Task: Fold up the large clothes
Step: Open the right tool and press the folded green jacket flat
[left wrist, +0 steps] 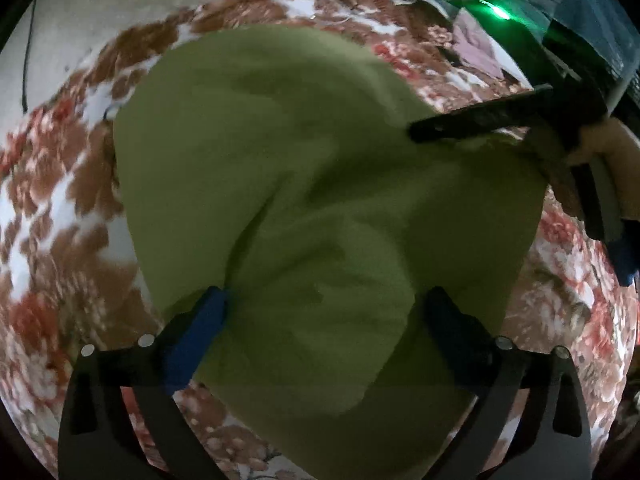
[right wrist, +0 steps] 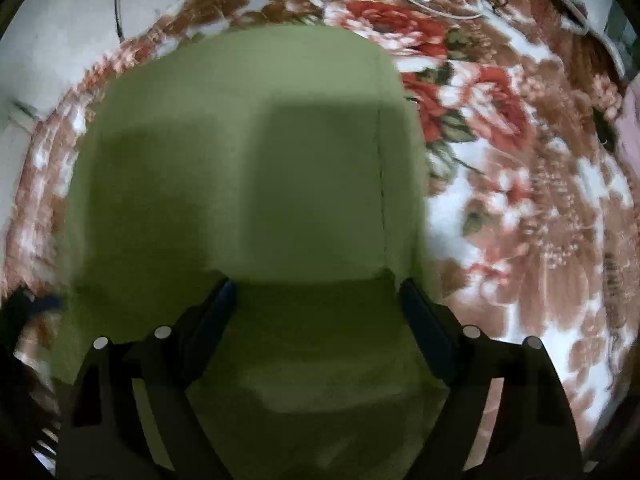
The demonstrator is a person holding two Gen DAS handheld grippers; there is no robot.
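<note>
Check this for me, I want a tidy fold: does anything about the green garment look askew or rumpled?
Yes. In the left wrist view the green garment is bunched into curved ridges near its middle rather than lying flat on the floral blanket. In the right wrist view it looks smooth.

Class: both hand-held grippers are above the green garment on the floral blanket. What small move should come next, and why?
Probably lower the left hand-held gripper and close on the raised wrinkle of the green garment. Its jaws stand wide open over bunched cloth, while the part under the right hand-held gripper already lies flat.
</note>
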